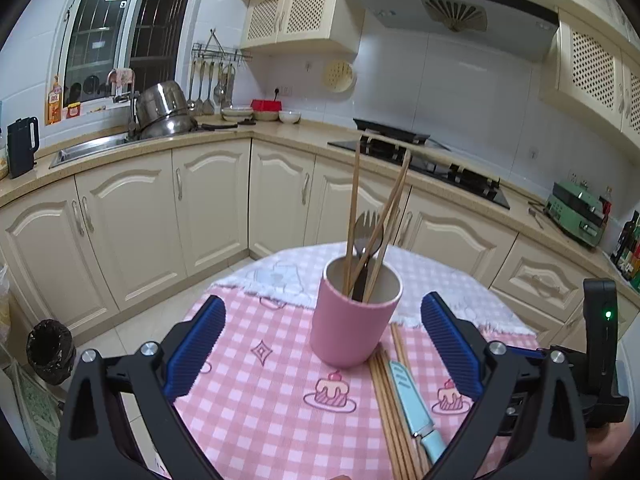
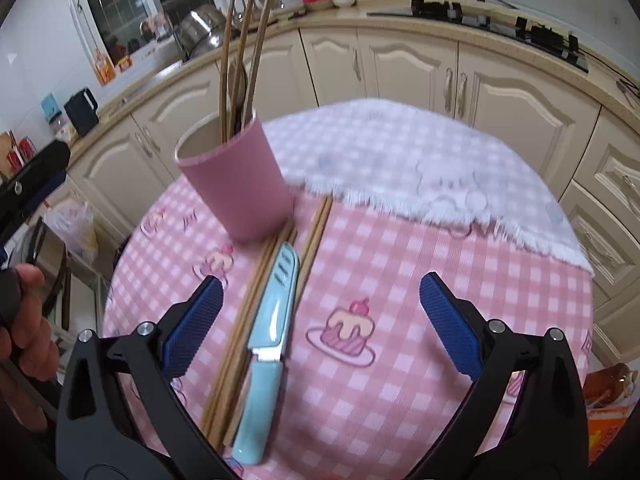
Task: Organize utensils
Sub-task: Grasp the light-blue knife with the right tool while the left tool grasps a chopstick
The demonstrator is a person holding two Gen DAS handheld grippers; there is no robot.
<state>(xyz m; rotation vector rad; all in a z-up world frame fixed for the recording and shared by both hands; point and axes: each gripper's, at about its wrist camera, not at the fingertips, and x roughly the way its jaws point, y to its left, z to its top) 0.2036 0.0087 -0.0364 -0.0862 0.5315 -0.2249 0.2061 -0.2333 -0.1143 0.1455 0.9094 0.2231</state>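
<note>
Both grippers gape wide and hold nothing: the left point(image 1: 322, 340) flanks the pink cup point(image 1: 354, 316), the right point(image 2: 320, 316) hovers over the knife point(image 2: 269, 336) lying on loose chopsticks point(image 2: 240, 332) beside that cup

- The room is a kitchen with cream cabinet doors point(image 1: 208, 204) running across the middle of the frame, under a beige counter point(image 1: 280, 130).
- In the upper left there is a dark window point(image 1: 132, 28), and below it a steel sink point(image 1: 88, 148) with stacked metal pots point(image 1: 164, 112).
- White tiles cover the wall point(image 1: 440, 80) in the upper centre.
- A range hood point(image 1: 452, 8) hangs above a black gas stove point(image 1: 420, 156) on the right.
- The floor point(image 1: 160, 320) at lower left has pale tiles.
- The desk has a pink checked cloth point(image 1: 280, 400).
</note>
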